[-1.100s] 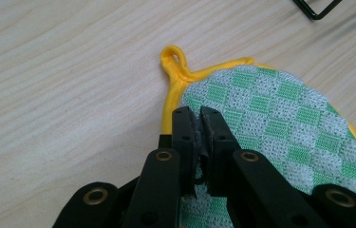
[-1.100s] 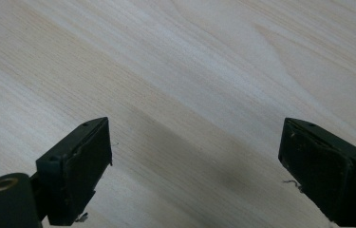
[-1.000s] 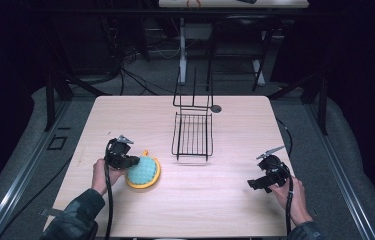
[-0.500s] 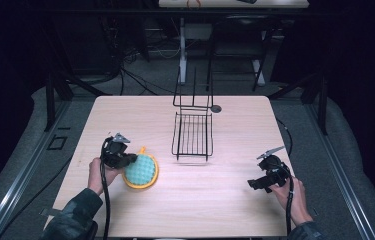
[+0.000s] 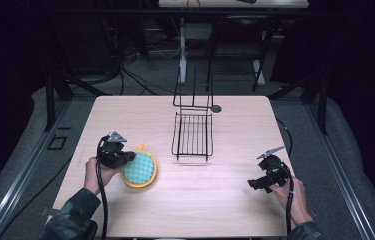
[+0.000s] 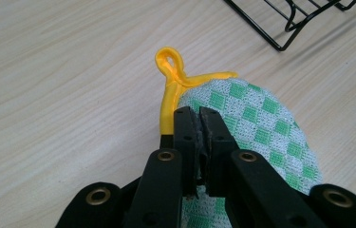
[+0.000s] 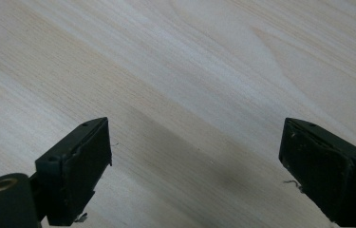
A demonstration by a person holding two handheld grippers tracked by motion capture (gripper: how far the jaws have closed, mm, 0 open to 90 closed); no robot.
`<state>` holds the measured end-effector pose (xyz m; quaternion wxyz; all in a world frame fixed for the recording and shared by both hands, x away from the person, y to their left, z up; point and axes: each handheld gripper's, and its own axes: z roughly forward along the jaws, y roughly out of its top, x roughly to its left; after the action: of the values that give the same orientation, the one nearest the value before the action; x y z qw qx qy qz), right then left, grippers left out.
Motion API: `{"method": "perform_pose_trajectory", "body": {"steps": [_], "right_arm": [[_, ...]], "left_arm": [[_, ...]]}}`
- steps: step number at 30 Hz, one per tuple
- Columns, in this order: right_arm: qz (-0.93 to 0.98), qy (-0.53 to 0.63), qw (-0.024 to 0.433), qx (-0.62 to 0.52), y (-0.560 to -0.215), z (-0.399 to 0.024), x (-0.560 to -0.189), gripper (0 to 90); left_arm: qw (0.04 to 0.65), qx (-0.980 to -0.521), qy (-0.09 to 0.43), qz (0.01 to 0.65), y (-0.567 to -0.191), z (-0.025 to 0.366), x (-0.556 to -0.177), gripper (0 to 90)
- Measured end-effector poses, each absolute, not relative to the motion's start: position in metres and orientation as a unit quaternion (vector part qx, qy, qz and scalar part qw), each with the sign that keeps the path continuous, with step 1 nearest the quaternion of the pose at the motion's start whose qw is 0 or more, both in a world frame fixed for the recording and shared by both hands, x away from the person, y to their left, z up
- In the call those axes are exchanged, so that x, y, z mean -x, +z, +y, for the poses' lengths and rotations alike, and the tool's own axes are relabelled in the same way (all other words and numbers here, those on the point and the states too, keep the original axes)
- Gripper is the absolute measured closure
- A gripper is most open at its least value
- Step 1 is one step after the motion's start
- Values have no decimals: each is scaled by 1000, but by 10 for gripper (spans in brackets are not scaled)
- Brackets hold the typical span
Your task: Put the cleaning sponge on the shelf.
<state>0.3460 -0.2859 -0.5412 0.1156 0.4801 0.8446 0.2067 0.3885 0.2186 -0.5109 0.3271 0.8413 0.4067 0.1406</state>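
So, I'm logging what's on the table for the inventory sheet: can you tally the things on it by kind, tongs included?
Pot holders, green check with yellow trim: 1
Black wire racks: 1
Small dark round things by the rack, too small to identify: 1
Handheld tongs: 2, left shut on the pot holder, right open
Total: 5

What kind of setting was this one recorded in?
Probably a lab or workshop recording station: a light wooden table on dark floor, with loose cables and black metal stands behind it, and another desk's white leg further back.
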Motion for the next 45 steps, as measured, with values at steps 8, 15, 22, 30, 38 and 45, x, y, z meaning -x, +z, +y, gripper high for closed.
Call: {"method": "perform_pose_trajectory", "body": {"steps": [8,15,22,30,38,45], "right_arm": [[845,207,116,-480,-541,-286,-346,95],[845,207,115,-480,-541,-286,-346,94],[845,206,115,-479,-542,-286,-346,94],[846,205,117,-478,-541,-286,-346,93],[848,204,114,-476,-541,-286,-346,86],[849,204,113,-474,-541,-285,-346,63]], "left_arm": [[337,-837,148,404,-504,220,-385,867],[346,-838,147,397,-499,218,-381,867],[355,-836,141,393,-494,216,-378,867],[366,-836,139,384,-488,213,-376,867],[380,-832,138,380,-483,209,-375,867],[393,-830,134,373,-476,205,-376,867]]}}
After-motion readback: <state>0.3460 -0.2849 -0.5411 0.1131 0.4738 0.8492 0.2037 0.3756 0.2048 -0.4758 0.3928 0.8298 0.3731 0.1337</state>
